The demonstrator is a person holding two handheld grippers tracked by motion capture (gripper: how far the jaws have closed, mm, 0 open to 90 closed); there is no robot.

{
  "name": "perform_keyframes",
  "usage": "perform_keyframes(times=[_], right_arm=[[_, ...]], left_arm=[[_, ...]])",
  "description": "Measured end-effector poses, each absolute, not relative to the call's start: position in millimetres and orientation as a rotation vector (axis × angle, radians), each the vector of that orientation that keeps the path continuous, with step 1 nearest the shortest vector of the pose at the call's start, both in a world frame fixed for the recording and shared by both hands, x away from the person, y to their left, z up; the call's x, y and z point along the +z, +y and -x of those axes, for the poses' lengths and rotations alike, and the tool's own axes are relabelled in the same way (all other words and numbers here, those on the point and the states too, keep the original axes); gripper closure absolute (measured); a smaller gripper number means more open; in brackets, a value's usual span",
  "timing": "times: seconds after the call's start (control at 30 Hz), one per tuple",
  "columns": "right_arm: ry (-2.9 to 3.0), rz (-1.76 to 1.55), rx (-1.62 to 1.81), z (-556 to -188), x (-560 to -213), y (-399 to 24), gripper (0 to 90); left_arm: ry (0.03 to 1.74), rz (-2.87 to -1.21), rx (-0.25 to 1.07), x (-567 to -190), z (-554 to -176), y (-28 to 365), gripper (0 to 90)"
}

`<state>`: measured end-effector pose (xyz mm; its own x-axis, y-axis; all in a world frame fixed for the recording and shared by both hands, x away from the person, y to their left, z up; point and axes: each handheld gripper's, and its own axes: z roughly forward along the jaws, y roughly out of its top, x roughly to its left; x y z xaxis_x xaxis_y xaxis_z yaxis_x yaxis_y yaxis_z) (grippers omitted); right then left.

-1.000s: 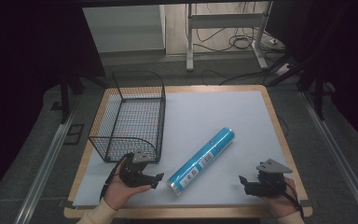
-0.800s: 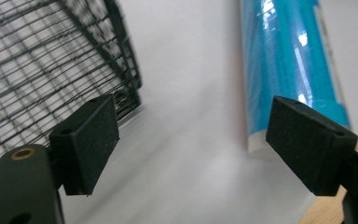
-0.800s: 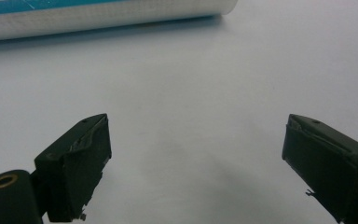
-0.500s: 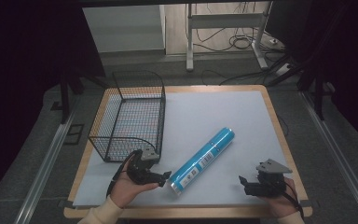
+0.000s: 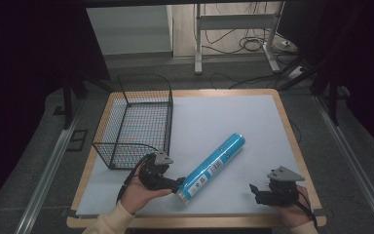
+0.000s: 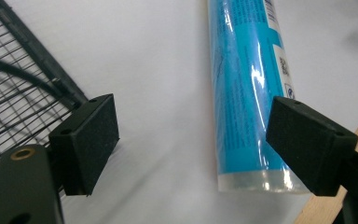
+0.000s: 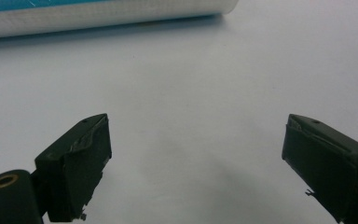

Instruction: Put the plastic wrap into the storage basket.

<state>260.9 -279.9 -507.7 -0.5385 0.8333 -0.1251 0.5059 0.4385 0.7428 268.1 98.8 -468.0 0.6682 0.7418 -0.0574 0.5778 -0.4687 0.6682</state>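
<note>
A long blue cylindrical tube wrapped in clear film (image 5: 213,166) lies flat on the white table mat (image 5: 224,117), its long axis running diagonally away from me. Its near end sits between my left gripper (image 6: 205,140)'s wide-spread jaws, one pad beside that end, possibly touching. My right gripper (image 5: 255,191), jaws also wide and holding nothing, rests well apart from the tube on its other side. A black wire mesh basket (image 5: 136,119) stands just beyond my left hand. Past the table: grey floor, desk legs, cables.
</note>
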Motion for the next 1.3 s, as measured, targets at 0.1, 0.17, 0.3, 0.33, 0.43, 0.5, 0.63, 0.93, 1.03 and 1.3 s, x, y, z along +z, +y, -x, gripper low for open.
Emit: perform_keyframes(times=[0.1, 0.17, 0.3, 0.33, 0.43, 0.5, 0.63, 0.93, 1.03, 1.3], right_arm=[[2.212, -1.125, 0.911, -261, -508, -280, 8.1], [2.213, -1.126, 0.909, -261, -507, -280, 8.2], [2.213, -1.125, 0.91, -261, -508, -280, 8.2], [2.213, -1.125, 0.91, -261, -508, -280, 8.2], [2.214, -1.126, 0.909, -261, -508, -280, 8.3], [2.215, -1.128, 0.906, -261, -508, -280, 8.3], [2.215, -1.127, 0.906, -261, -508, -280, 8.3], [2.214, -1.129, 0.905, -261, -508, -280, 8.3], [2.217, -1.127, 0.903, -261, -509, -280, 8.3], [2.219, -1.128, 0.901, -261, -509, -280, 8.3]], left_arm=[[1.008, -2.217, 0.311, -468, -270, 95, 16.7], [1.001, -2.221, 0.31, -467, -271, 91, 16.7], [0.999, -2.218, 0.311, -465, -273, 87, 16.7], [0.998, -2.22, 0.308, -465, -274, 86, 16.7], [0.994, -2.222, 0.308, -464, -276, 82, 16.7], [0.984, -2.23, 0.308, -464, -278, 79, 16.7], [0.974, -2.238, 0.304, -463, -280, 74, 16.7], [0.962, -2.236, 0.301, -460, -283, 65, 16.6], [0.959, -2.235, 0.299, -458, -284, 63, 16.6], [0.944, -2.254, 0.291, -456, -289, 55, 16.5]])
